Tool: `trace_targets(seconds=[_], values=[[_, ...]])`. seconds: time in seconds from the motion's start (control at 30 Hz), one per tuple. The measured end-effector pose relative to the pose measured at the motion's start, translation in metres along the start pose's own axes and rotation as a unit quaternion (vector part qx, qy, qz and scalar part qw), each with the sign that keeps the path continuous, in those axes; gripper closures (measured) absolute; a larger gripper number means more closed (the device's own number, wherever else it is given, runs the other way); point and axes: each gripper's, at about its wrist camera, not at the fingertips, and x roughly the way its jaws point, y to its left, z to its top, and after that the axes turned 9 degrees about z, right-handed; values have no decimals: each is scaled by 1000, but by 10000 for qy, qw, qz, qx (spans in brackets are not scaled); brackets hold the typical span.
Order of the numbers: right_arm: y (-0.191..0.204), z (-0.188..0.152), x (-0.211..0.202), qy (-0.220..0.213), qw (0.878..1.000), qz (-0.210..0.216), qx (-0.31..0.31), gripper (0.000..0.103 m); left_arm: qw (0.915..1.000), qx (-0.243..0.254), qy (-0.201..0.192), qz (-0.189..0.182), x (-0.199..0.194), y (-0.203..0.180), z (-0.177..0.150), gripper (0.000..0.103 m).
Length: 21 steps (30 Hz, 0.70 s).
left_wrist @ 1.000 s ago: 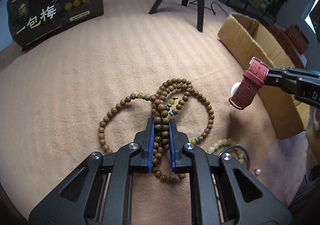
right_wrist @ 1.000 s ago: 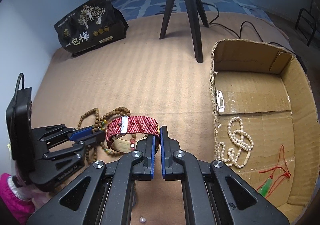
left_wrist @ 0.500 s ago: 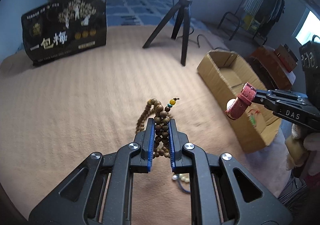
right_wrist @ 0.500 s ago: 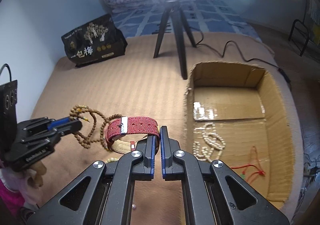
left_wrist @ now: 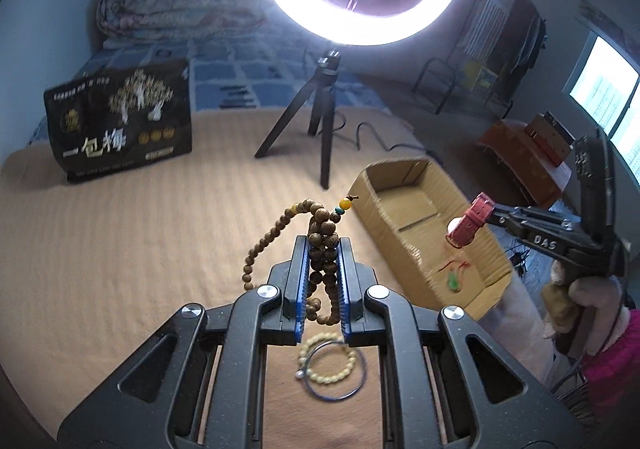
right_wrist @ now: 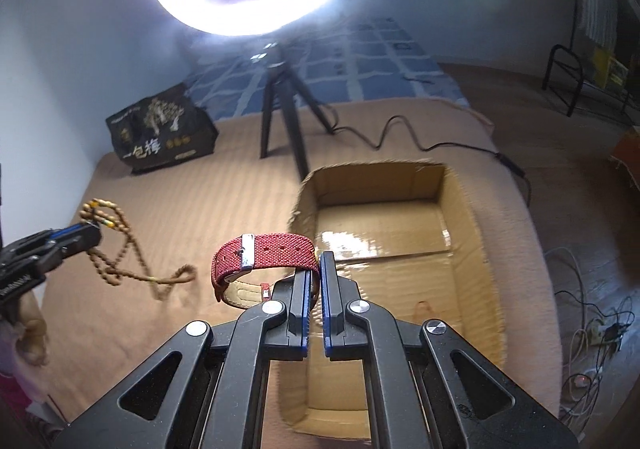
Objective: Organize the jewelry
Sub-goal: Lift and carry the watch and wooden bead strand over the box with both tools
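Two pieces carried at once: wooden bead necklace [left_wrist: 320, 249] pinched in left gripper [left_wrist: 323, 249] jaws above bed [left_wrist: 120, 249]; red watch [right_wrist: 264, 253] clamped by strap in right gripper [right_wrist: 314, 269] beside cardboard box [right_wrist: 464, 217]. Next, judged: both lowered into box, jaws released.

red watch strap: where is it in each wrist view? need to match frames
Left wrist view: the red watch strap is at right of centre, clamped at the tip of the right tool, in front of the cardboard box.
Right wrist view: low centre, sticking out left from the tool's own tips.
Shared landmark: the black tripod behind the box.
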Motion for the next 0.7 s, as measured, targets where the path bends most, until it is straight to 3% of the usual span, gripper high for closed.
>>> trace_targets(seconds=[0.4, 0.7], values=[[-39, 5, -16, -185, 9990, -248, 320, 100, 9984, 123, -436, -347, -24, -39, 36, 92], [-60, 7, -15, -178, 9980, -404, 455, 100, 9946, 437, -656, -677, -37, -89, 58, 92]])
